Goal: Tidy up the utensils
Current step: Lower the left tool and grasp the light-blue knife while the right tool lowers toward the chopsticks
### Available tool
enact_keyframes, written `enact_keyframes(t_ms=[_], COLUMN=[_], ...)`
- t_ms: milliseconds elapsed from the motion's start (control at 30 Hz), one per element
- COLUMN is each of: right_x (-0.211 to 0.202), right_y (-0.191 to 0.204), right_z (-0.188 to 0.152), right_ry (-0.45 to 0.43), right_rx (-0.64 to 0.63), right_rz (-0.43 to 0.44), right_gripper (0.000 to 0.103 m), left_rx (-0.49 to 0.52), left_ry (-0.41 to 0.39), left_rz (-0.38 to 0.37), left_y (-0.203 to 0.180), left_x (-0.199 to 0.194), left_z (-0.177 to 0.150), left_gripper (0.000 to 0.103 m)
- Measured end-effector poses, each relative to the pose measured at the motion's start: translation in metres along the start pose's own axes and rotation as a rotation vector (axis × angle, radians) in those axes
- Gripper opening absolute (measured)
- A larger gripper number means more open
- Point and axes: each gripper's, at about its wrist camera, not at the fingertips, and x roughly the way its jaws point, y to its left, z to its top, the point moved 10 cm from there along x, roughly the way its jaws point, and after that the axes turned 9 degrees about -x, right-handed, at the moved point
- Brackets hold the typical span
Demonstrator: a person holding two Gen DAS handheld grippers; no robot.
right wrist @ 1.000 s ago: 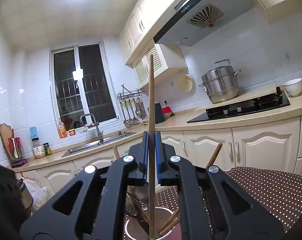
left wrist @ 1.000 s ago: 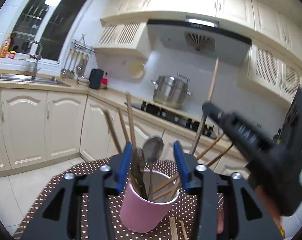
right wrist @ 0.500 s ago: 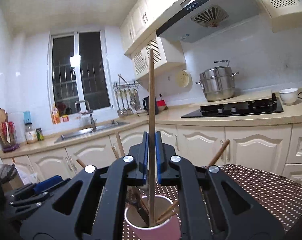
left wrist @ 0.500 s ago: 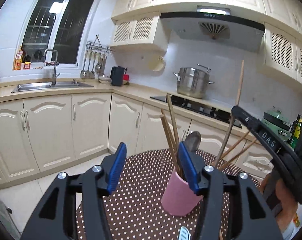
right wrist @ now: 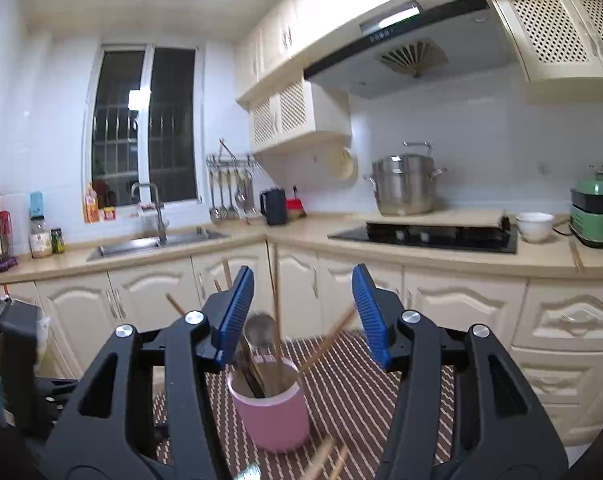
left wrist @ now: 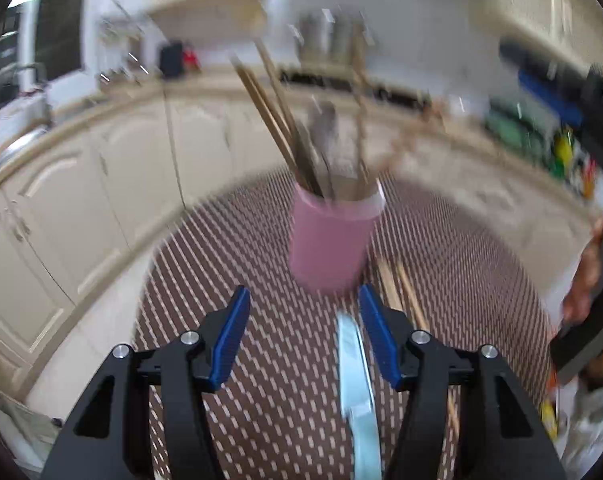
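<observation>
A pink cup (left wrist: 333, 236) stands on the brown dotted tablecloth (left wrist: 229, 400) and holds several wooden chopsticks (left wrist: 273, 120) and a metal spoon (left wrist: 321, 128). My left gripper (left wrist: 303, 308) is open just short of the cup and tilted down at the table. A pale blue knife (left wrist: 355, 380) lies on the cloth under it, near its right finger, with no pad touching it. Loose chopsticks (left wrist: 401, 296) lie beside the cup. My right gripper (right wrist: 301, 280) is level above the cup (right wrist: 273, 420); its jaws are opening and hold nothing. A long chopstick (right wrist: 277, 312) stands in the cup.
Cream kitchen cabinets (right wrist: 341, 292) and a counter run behind the table, with a sink (right wrist: 153, 244), a hob (right wrist: 421, 236) and a steel pot (right wrist: 403, 184). A hand holding the right gripper (left wrist: 585, 276) shows at the right edge of the left wrist view.
The right gripper has opened and let go of the long chopstick, which now stands in the cup. The left gripper has tipped down, bringing the knife and loose chopsticks into view.
</observation>
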Motion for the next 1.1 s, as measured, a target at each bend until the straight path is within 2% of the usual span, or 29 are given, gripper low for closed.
enact_keyframes(t_ms=[33, 100, 200, 367, 500, 633, 767, 967, 1100], right_x=[-0.004, -0.007, -0.005, -0.002, 0.002, 0.005, 0.016, 0.028, 0.032], right_y=[-0.002, -0.008, -0.016, -0.023, -0.027, -0.024, -0.018, 0.001, 0.005], right_z=[-0.005, -0.019, -0.05, -0.099, -0.13, -0.155, -0.179, -0.203, -0.216], right_ry=[0.017, 0.059, 0.172, 0.347, 0.496, 0.614, 0.742, 0.899, 0.984], right_rx=[0.005, 0.018, 0.046, 0.116, 0.151, 0.174, 0.203, 0.189, 0.173], right_rz=[-0.004, -0.01, -0.02, -0.003, 0.005, 0.022, 0.076, 0.115, 0.123], right_gripper=[0.051, 0.051, 0.052, 0.052, 0.052, 0.052, 0.053, 0.053, 0.053], left_rx=[0.023, 0.044, 0.096, 0.134, 0.142, 0.121, 0.135, 0.114, 0.097], left_ry=[0.064, 0.137, 0.243, 0.35, 0.39, 0.391, 0.391, 0.387, 0.355], left_rz=[0.002, 0.021, 0.037, 0.111, 0.12, 0.113, 0.099, 0.085, 0.091], left_y=[-0.004, -0.008, -0.017, -0.017, -0.02, -0.02, -0.024, -0.023, -0.026], left_x=[0.008, 0.019, 0.036, 0.058, 0.072, 0.079, 0.08, 0.086, 0.085], left_z=[-0.013, -0.03, -0.055, -0.08, -0.085, -0.083, -0.08, -0.071, -0.063], left_gripper=[0.056, 0.056, 0.056, 0.056, 0.056, 0.055, 0.029, 0.026, 0.026])
